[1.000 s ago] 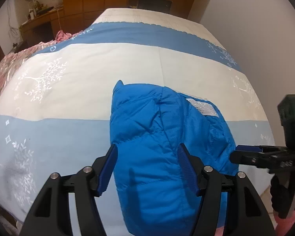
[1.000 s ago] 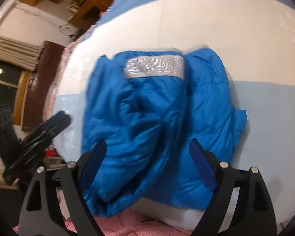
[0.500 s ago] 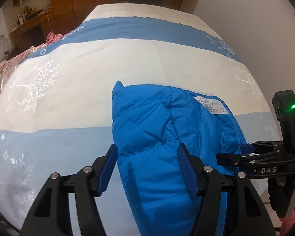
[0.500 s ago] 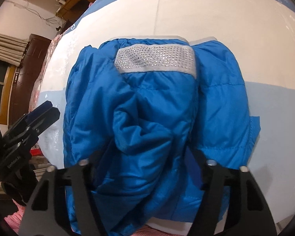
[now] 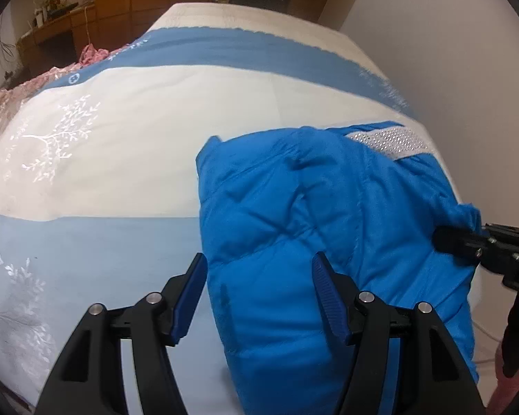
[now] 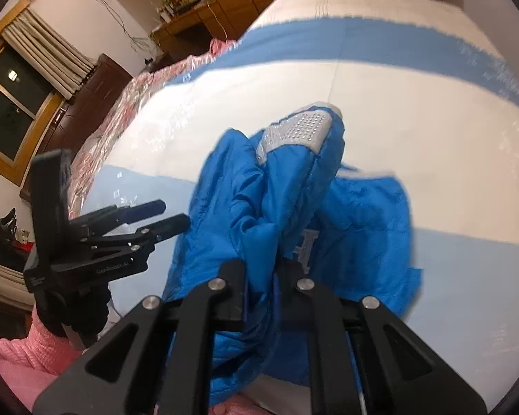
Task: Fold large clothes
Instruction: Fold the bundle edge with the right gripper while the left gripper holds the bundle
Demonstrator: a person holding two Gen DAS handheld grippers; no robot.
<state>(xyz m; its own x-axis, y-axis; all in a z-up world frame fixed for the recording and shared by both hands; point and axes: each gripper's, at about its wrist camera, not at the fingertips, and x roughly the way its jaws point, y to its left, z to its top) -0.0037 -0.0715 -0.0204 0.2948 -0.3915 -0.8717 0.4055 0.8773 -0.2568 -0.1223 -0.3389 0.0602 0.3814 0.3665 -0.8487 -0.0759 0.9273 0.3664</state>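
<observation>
On one bed (image 5: pixel 155 159), one blue jacket (image 5: pixel 294 235), pinched by right gripper (image 6: pixel 259 276).

Right gripper (image 6: pixel 259 269): fingertips buried in a blue jacket (image 5: pixel 294 224) fold, pads unseen. Jacket's near hem runs off the left wrist view's bottom edge. Shelf items (image 6: pixel 176 1) too small to identify.

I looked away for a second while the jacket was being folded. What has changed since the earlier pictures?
The right gripper has shut on the blue jacket near its close edge and lifted that fold off the bed. The left gripper stayed open, astride the jacket's left edge.
</observation>
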